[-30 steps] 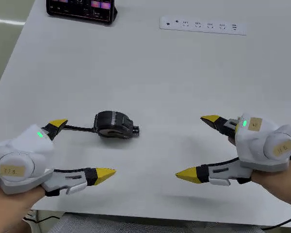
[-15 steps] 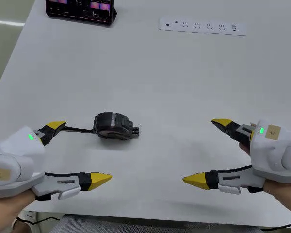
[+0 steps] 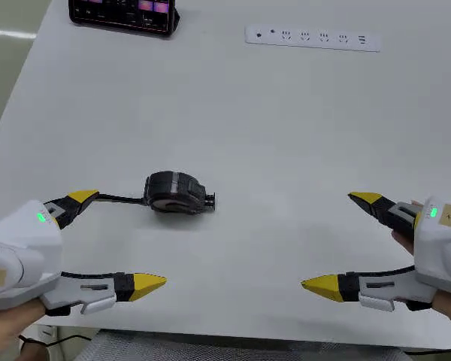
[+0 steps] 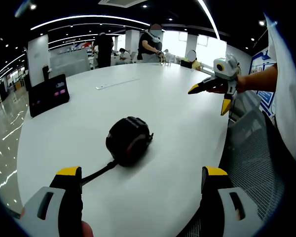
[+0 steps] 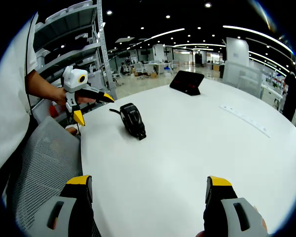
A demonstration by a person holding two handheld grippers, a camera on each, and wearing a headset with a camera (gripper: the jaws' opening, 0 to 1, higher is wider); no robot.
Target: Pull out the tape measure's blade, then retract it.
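Black tape measure sits untouched on tabletop. Your left gripper fingers wide apart, empty, one tip near strap. Right gripper fingers wide apart, empty, well clear.

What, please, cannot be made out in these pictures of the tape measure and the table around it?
Tape measure: blade hidden inside the case; label too small, head view.
Its strap: end hidden behind the left gripper, head view.
Screen: cut off by the top edge, head view.
Power strip: markings too small, head view.
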